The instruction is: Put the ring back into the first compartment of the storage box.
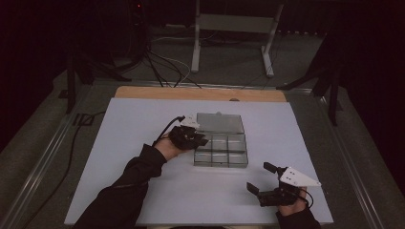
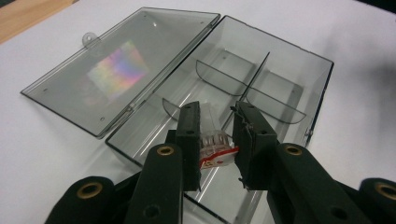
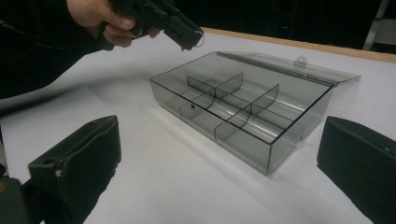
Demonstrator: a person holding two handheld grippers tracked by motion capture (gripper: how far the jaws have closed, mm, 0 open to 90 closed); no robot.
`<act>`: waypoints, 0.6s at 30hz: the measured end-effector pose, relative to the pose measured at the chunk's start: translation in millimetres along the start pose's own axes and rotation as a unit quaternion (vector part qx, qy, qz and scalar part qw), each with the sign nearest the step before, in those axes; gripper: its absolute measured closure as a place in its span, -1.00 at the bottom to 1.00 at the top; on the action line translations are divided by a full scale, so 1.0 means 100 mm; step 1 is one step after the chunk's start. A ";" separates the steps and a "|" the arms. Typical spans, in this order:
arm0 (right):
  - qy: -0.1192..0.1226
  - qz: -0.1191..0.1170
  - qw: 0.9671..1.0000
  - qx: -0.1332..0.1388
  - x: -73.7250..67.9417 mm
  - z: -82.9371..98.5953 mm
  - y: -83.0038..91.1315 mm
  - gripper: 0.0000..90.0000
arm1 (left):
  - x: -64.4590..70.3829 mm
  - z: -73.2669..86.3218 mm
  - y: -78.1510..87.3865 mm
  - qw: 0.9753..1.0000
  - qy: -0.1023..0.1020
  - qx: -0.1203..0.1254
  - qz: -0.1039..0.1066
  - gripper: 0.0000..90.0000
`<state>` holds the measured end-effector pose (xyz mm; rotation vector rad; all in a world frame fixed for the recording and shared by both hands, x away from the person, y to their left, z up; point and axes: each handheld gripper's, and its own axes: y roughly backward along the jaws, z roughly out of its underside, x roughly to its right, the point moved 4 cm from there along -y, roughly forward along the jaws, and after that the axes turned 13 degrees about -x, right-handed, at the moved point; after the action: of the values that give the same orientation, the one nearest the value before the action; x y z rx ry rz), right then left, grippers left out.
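Your left gripper (image 2: 215, 140) pinched a small clear connector (image 2: 215, 148), probably a wire clip, over the open divided box (image 2: 299, 74) near the table's middle; right gripper (image 1: 269, 183) gaped empty; a loose release could've hit a divider.

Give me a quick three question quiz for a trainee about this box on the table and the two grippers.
1. True or false: the lid of the clear compartment box lies open flat on the table.
2. Which gripper holds the small clear part with a red mark? A) left gripper B) right gripper C) neither
3. Fill in: the right gripper's jaws stand ____, with nothing between them.

Key
1. True.
2. A: it is clamped between the left jaws, over the box.
3. Open.
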<state>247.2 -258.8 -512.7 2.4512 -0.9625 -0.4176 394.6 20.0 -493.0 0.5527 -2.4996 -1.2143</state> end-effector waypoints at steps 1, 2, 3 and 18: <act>0.000 -0.001 1.000 0.000 0.00 0.00 0.00 -1.00 | -0.01 0.00 -0.01 1.000 0.000 0.002 0.002 0.65; 0.000 -0.001 1.000 0.000 0.00 0.00 0.00 -1.00 | -0.01 -0.01 -0.02 1.000 0.003 0.002 0.002 0.65; 0.001 -0.001 1.000 0.000 0.00 0.00 0.00 -1.00 | -0.02 -0.01 -0.03 1.000 0.002 0.001 0.002 0.65; 0.000 -0.003 1.000 0.000 0.00 0.00 0.00 -1.00 | -0.09 -0.02 -0.19 1.000 0.011 0.000 0.008 0.64</act>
<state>246.9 -259.1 -512.9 2.4555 -0.9559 -0.4192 407.3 12.2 -508.1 0.5420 -2.4817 -1.1955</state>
